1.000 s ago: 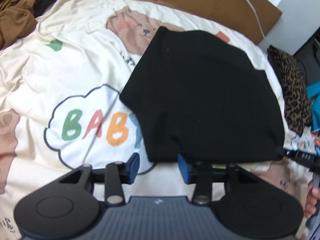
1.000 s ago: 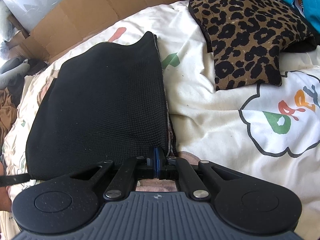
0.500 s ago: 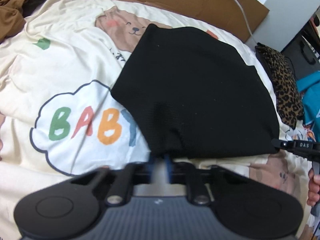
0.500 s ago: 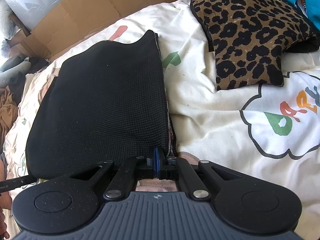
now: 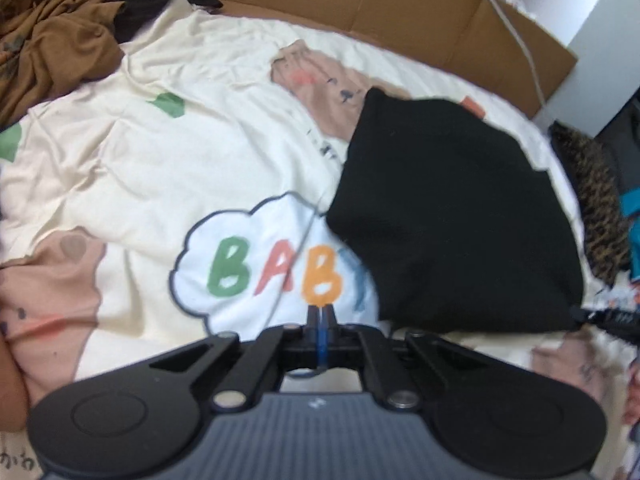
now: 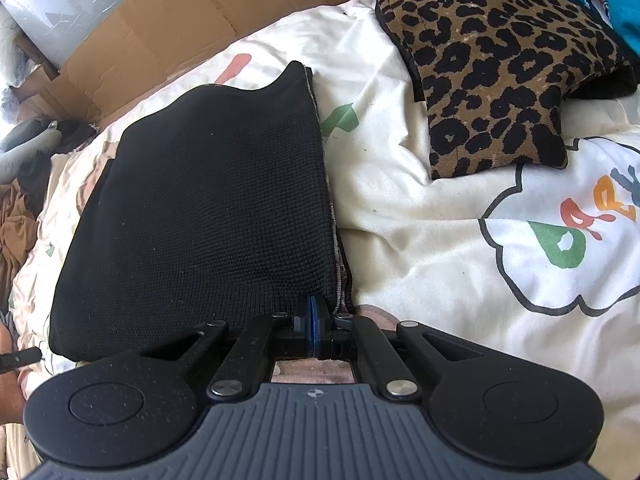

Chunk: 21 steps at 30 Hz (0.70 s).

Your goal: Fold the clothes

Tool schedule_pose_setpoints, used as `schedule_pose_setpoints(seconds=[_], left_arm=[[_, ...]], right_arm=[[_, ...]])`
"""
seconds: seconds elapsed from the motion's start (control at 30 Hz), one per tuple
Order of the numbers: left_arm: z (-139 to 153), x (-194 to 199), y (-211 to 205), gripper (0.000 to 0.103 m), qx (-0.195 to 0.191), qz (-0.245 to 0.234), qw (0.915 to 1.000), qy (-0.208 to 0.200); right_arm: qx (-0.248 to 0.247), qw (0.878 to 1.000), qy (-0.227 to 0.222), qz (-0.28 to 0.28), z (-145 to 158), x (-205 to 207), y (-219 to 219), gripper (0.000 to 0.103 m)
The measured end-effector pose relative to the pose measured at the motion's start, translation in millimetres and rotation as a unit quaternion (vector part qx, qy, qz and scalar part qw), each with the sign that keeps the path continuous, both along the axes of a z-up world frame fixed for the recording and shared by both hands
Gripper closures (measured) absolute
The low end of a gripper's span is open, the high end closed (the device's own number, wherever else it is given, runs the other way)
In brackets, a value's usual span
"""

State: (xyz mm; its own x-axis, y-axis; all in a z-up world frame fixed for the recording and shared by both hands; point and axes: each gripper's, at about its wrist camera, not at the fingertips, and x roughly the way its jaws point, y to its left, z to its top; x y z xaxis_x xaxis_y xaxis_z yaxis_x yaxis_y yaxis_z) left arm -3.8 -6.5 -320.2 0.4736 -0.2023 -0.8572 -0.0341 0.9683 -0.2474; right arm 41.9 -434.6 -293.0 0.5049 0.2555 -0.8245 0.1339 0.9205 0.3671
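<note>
I note a cream bedsheet (image 5: 168, 168) covering the bed, printed with a white cloud reading "BABY" (image 5: 276, 268) and brown bear figures (image 5: 320, 84). Flattened cardboard (image 5: 392, 4) stands along the far edge, a white cable (image 5: 516, 36) running across it. A leopard-print cushion (image 6: 496, 68) lies on the sheet. Bubble wrap (image 6: 68, 4) sits behind the cardboard.

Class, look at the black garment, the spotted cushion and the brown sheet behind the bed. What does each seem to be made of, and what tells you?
Black garment: a matte knit, likely wool or acrylic; a fine looped grid shows. Cushion: woven printed cloth, dull finish; the leopard spots look printed and slightly worn. Brown sheet: cardboard, matte, with straight fold creases.
</note>
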Motion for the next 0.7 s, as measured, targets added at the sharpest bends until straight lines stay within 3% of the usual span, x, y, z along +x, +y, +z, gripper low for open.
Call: schedule_pose_setpoints(seconds=[0.27, 0.4, 0.53, 0.57, 0.63, 0.7], left_arm=[[4, 33, -54, 0.098, -0.045, -0.051, 0.9974, -0.026], [-11, 39, -72, 0.095, -0.064, -0.06, 0.9959, -0.019], [-33, 43, -76, 0.093, -0.05, -0.054, 0.9973, -0.001], [-37, 43, -74, 0.091, -0.05, -0.049, 0.9975, 0.002], [-42, 43, -71, 0.09, -0.047, -0.04, 0.9981, 0.009], [-39, 43, -67, 0.09, -0.036, -0.032, 0.9987, 0.014]], right_arm=[[0.022, 0.999, -0.02, -0.016, 16, -13, -6, 0.098], [0.05, 0.998, -0.025, -0.026, 26, -27, -12, 0.098], [0.092, 0.995, -0.008, -0.044, 17, -39, -16, 0.096], [0.102, 0.993, -0.005, -0.052, 12, -41, -17, 0.094], [0.124, 0.989, -0.001, -0.079, 3, -44, -19, 0.071], [0.156, 0.982, 0.003, -0.111, -7, -47, -22, 0.068]])
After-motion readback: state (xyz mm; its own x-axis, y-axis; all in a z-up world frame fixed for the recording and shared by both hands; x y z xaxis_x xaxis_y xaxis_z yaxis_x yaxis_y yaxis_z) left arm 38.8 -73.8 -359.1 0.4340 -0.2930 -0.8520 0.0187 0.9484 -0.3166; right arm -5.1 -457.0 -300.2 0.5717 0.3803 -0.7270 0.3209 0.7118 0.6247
